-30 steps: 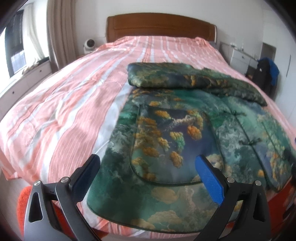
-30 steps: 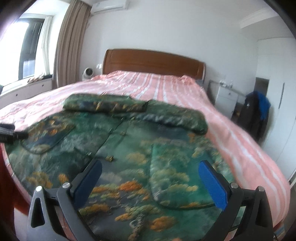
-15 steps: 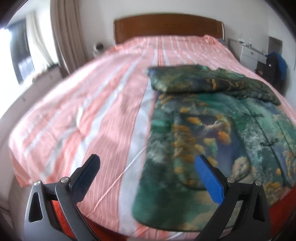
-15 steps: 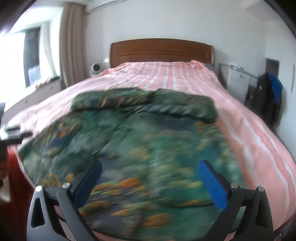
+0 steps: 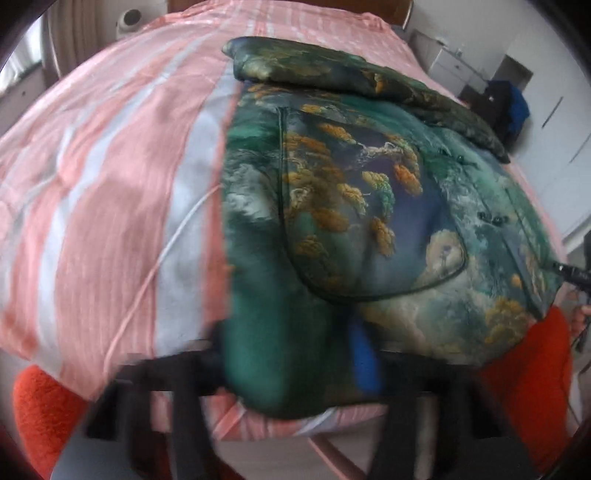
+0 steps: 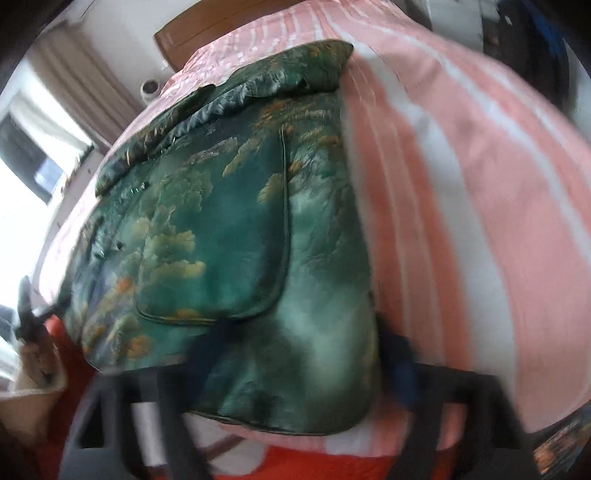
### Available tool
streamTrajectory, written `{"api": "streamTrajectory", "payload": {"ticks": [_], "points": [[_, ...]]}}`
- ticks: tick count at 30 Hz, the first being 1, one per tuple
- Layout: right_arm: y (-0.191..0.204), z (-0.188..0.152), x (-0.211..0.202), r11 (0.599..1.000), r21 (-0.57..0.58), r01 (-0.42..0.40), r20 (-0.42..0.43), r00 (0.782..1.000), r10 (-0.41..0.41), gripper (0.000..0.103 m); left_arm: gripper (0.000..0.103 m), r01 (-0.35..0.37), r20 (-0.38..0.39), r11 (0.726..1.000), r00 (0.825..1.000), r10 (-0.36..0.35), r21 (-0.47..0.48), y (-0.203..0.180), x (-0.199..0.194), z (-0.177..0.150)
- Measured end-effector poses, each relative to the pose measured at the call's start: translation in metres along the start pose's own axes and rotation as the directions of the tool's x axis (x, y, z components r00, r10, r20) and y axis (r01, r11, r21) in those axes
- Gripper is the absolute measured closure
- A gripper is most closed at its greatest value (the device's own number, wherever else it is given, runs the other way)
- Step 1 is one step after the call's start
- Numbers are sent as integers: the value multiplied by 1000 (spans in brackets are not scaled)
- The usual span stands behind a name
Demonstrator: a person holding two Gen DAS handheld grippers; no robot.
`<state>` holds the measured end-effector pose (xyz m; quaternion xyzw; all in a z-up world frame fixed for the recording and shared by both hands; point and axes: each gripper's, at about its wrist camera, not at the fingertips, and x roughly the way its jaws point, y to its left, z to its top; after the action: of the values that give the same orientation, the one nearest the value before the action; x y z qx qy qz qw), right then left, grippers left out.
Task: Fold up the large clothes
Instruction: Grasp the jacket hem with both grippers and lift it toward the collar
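A large green padded jacket [image 5: 369,206] with orange tree print lies flat on the bed, its sleeves folded across the far end and its hem toward me. In the blurred left wrist view, my left gripper [image 5: 291,362] is closing on the jacket's near left hem corner, and the fabric fills the gap between its fingers. My right gripper [image 6: 303,369] straddles the near right hem corner of the jacket [image 6: 229,236]. Its jaws are closing, still wide, with the cloth between them. The right gripper's tip [image 5: 570,274] shows at the right edge of the left view.
The bed wears a pink and white striped cover [image 5: 110,192] that runs up to a wooden headboard [image 6: 192,33]. A person's red fleece clothing [image 5: 524,384] sits below the bed edge. A white nightstand [image 5: 452,66] and a dark bag [image 5: 502,107] stand at the far right.
Both grippers have dropped and tilted down onto the hem, the left at the left corner and the right swung across to the right corner. Both jaws have narrowed from wide open.
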<state>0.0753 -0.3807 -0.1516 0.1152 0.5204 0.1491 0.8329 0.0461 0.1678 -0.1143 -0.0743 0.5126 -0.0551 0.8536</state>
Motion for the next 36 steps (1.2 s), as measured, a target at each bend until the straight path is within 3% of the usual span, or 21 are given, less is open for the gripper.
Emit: {"api": "streamTrajectory", "payload": {"ticks": [2,3,9,13,16,19,23,25,28,31,32,33,35,36], "points": [[5,1,-4,1000,28,9,-15,1000,-9,68,89,16,0,1000,1000,-16,-10,2,-7,1],[8,2,-7,1000,25,12,-18,1000,-12,86,91,28,-1,999,1000,-28,-24,3,-11,2],[24,-4,-39,1000,-8,19,-19,1000,-19,90,93,3,-42,999,999,-2,38,-3,-33,-18],[16,-43,-44,1000,23,-1,-107,994,3,90,93,3,-104,998,995,4,67,0,-54,-51],[9,-66,-50,993,103,-62,-130,989,75,90,93,47,-101,998,994,-43,43,8,-81,-52],[9,-53,-71,976,155,-154,-67,984,166,90,93,121,-44,993,992,-120,16,13,-115,-19],[23,15,-103,956,110,-273,56,962,268,90,93,181,81,982,979,-185,53,6,-147,55],[34,55,-107,954,73,-289,100,954,282,90,93,188,139,982,972,-191,38,7,-149,99],[40,122,-97,967,42,-252,171,955,241,91,92,158,206,987,967,-151,-18,4,-128,172],[39,178,-66,974,58,-218,237,951,199,90,68,114,197,988,976,-92,-104,6,-84,234],[35,195,-48,972,93,-214,262,948,183,89,46,118,161,985,982,-97,-124,7,-65,252],[31,205,-37,969,123,-212,274,946,172,85,32,119,123,981,987,-100,-153,9,-48,265],[19,222,-3,949,225,-223,279,947,156,64,31,86,76,971,995,-71,-223,20,-23,277],[13,224,7,935,275,-225,284,948,145,39,26,81,81,966,995,-62,-245,26,-23,276]]}}
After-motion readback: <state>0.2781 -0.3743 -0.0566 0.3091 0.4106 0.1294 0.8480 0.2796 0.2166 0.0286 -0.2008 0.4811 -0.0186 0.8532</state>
